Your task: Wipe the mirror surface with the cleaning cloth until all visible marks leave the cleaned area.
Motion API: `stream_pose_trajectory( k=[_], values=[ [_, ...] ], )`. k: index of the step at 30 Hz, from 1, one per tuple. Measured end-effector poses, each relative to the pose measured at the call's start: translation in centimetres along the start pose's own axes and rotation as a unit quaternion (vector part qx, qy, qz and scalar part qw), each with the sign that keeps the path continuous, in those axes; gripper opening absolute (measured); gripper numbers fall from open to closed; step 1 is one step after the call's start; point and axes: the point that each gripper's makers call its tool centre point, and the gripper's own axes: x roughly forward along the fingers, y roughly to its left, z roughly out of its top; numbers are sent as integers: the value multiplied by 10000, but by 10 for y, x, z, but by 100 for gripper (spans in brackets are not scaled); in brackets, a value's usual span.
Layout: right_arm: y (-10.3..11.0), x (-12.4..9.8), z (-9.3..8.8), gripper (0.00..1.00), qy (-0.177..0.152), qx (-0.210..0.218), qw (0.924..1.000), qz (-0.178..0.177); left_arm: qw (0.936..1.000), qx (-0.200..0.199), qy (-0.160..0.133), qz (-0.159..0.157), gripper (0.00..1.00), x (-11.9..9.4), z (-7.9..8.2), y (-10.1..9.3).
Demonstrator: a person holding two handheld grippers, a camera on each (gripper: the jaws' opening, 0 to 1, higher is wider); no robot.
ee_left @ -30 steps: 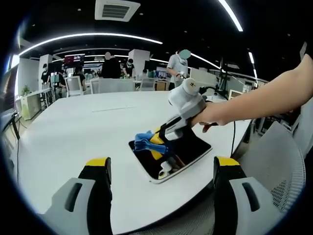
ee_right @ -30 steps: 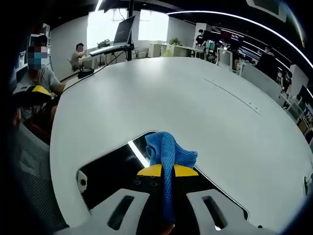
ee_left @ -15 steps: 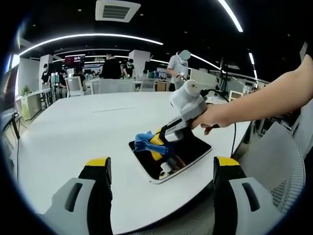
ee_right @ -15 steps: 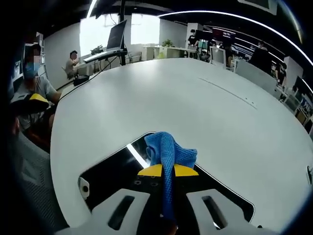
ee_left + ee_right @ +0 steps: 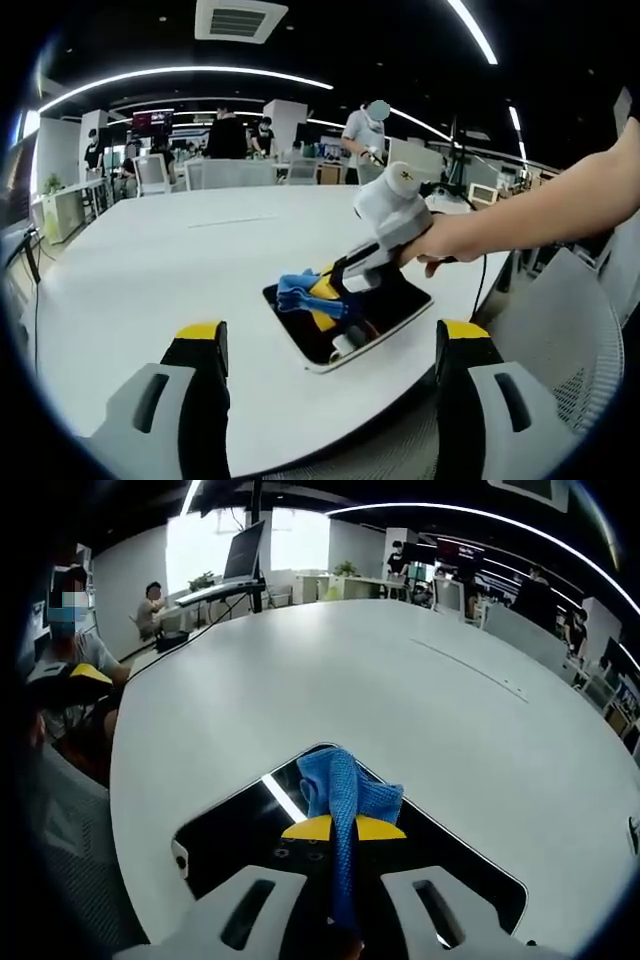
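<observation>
Near the centre of the left gripper view, the mirror lies flat on the white table, a dark rounded rectangle with a pale rim close to the table's near edge. The right tongs reach in from the right of that frame, held by a person's hand, and are clamped on the blue cleaning cloth, which rests against the upper left part of the mirror. The left tongs rise from the bottom of their own frame with the two yellow-tipped jaws spread wide and nothing between them, hanging off the table edge, well apart from the mirror.

Low in the right gripper view, the cleaning cloth is pinched between the closed yellow tips of the right tongs, its bunched end pressed on the mirror near the glass's far corner. A bright ceiling strip reflects in the glass just left of the cloth.
</observation>
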Motion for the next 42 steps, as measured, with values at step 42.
stream_pose_trajectory(
  k=[42],
  values=[
    [46, -29, -19, 0, 22, -45, 9989, 462, 9999, 8, 97, 26, 84, -1, -3, 0]
  ],
)
